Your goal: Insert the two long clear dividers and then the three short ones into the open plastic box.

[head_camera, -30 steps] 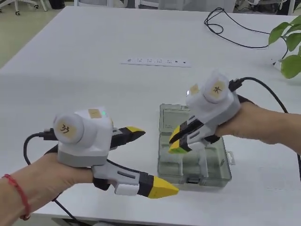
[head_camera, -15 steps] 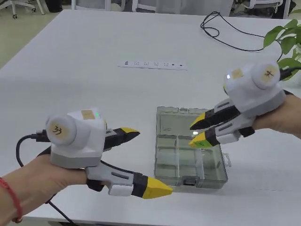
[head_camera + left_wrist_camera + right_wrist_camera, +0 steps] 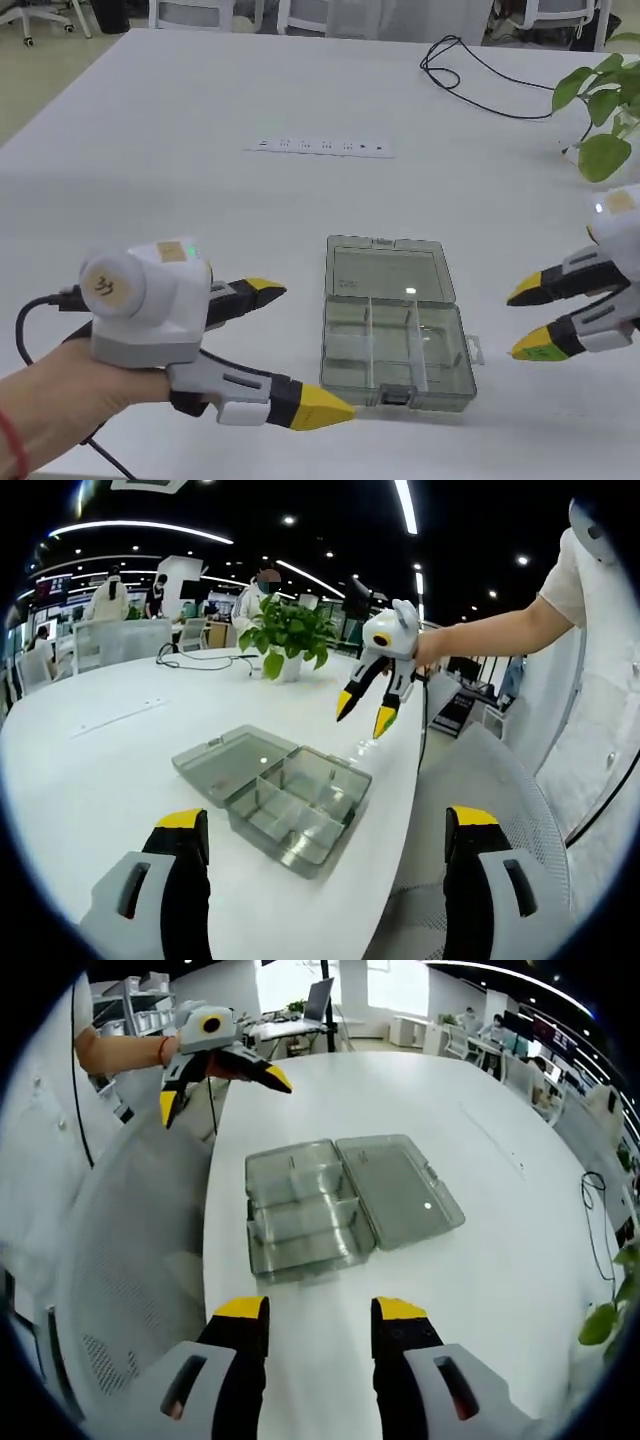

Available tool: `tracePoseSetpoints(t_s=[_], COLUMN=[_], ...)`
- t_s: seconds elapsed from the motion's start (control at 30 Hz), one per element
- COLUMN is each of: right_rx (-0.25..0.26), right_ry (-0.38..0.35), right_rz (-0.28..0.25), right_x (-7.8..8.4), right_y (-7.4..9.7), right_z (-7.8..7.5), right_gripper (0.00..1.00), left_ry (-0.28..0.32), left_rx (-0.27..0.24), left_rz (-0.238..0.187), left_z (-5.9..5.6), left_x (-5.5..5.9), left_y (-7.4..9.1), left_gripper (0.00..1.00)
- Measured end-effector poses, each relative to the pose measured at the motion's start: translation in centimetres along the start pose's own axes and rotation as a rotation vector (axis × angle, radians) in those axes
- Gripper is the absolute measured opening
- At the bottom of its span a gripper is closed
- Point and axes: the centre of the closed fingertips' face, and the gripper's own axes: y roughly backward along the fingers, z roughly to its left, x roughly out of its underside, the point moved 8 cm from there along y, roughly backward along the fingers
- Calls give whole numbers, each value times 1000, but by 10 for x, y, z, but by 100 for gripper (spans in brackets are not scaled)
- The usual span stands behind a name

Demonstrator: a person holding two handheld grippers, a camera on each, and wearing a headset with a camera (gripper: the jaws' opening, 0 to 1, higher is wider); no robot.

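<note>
Yellow-tipped and spread wide, the left hand-held gripper (image 3: 295, 350) hangs over the near left part of the white surface (image 3: 180, 130). Its jaws hold nothing and touch nothing; the far tip points toward the lid and the near tip toward the box's near corner. Just to its right, the open plastic box (image 3: 334, 345) lies flat on the surface, grey-clear, with its lid (image 3: 388, 268) folded back on the far side. Clear dividers (image 3: 367, 335) stand upright inside the tray and split it into compartments; their exact count is hard to make out. Right of the box and apart from it, the right hand-held gripper (image 3: 527, 320) hovers with its jaws moderately parted and empty, tips aimed back toward the box. Farther off on the surface are a white power strip (image 3: 320, 147), a black cable (image 3: 470, 75) and a green plant (image 3: 600, 110).
</note>
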Motion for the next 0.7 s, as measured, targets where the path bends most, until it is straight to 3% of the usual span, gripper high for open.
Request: tracePoseSetpoints(t_s=[0.17,0.27,0.7], right_rx=[-16,-17,-23], right_ry=[34,86,228], right_rz=[96,181,356], right_x=[29,45,72], right_y=[-5,-8,-24], right_z=[3,4,-1], right_gripper=[46,48,48], left_ry=[0,-1,-1], left_rx=[0,-1,4], left_rz=[5,9,16], left_z=[0,0,-1], left_x=[0,1,1], left_y=[0,1,1], left_gripper=[100,100,100])
